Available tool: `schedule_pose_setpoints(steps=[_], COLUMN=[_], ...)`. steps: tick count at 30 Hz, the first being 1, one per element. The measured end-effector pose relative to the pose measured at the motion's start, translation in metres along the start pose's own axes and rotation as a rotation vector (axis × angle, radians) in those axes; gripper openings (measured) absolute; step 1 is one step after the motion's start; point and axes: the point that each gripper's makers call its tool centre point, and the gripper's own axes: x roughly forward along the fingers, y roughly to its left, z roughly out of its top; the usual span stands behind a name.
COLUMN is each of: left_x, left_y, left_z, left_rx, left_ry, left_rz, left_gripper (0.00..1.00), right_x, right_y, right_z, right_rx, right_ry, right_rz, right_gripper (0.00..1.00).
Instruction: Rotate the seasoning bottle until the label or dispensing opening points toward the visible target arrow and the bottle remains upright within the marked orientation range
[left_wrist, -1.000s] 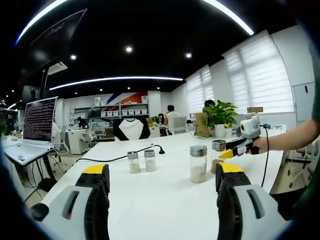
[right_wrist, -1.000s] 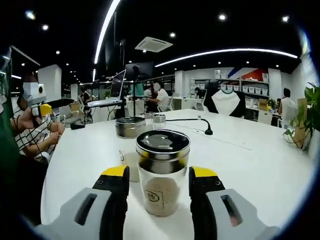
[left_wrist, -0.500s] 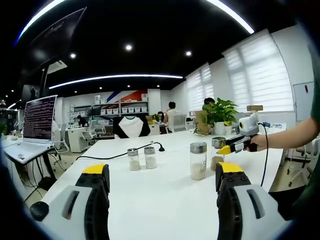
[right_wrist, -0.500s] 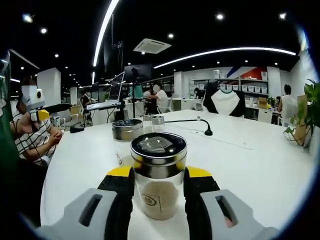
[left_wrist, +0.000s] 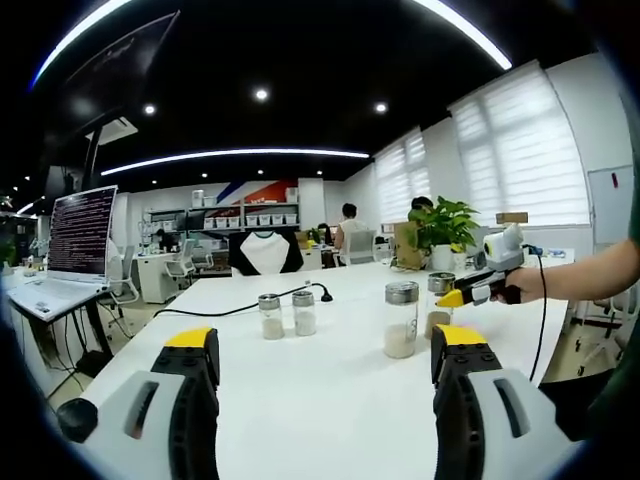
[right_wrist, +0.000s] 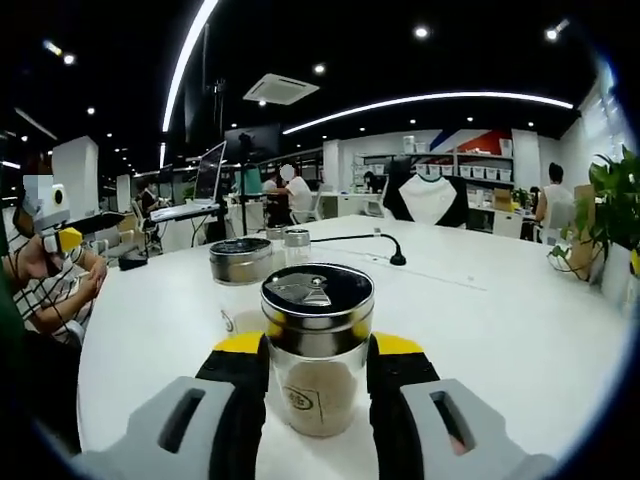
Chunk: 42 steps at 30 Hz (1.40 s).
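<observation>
My right gripper (right_wrist: 317, 350) is shut on a glass seasoning bottle (right_wrist: 317, 385) with tan powder, a small label and a steel flip lid (right_wrist: 317, 295). The bottle stands upright on the white table (right_wrist: 480, 320). From the left gripper view the same bottle (left_wrist: 438, 284) sits at the right, with the right gripper (left_wrist: 455, 296) and a person's arm reaching in. My left gripper (left_wrist: 325, 345) hangs open above the table's near edge, with nothing between its fingers.
A taller steel-lidded jar (left_wrist: 400, 320) stands beside the held bottle, seen as a wide lid (right_wrist: 240, 260) behind it. Two small shakers (left_wrist: 286, 315) stand further left. A black microphone cable (left_wrist: 322, 298), a laptop (left_wrist: 75, 240) and a potted plant (left_wrist: 440, 225) lie around the table.
The right gripper's jaws have closed from beside the bottle onto its sides. Since then the right gripper view has swung a little, with the bottle staying centred. The left gripper stays open.
</observation>
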Motion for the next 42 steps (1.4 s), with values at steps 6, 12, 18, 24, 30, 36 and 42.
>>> schedule_pose_setpoints(steps=[6,12,18,24,30,36,42], left_x=[0.003,0.006,0.005,0.006,0.006,0.007,0.006], left_y=[-0.003,-0.008,-0.006,-0.004,-0.003,-0.003,-0.002], left_z=[0.005,0.001,0.003,0.006,0.006,0.006,0.003], left_rx=[0.000,-0.004,-0.006,-0.004,-0.003,-0.002,-0.003], left_ry=[-0.009,0.003,0.002,-0.005,-0.005,-0.006,0.000], left_rz=[-0.005,-0.017,-0.012,-0.008,0.002,0.001,-0.001], left_gripper=[0.93,0.93,0.93,0.93,0.94,0.94,0.93], right_x=[0.001,0.001,0.003,0.004,0.004,0.004,-0.007], right_y=[-0.002,-0.003,-0.002,-0.003,-0.004,-0.005,-0.008], right_z=[-0.001,-0.002,-0.003,-0.003,-0.002,-0.002,0.001], right_rx=[0.015,0.052,0.069,0.079,0.095,0.107,0.176], right_ry=[0.020,0.016,0.014,0.009,-0.003,-0.006,-0.026], right_rz=[-0.084,-0.190,-0.264,-0.311,-0.341,-0.354,-0.401], right_gripper=[0.37,0.37,0.37,0.37,0.37,0.38,0.51])
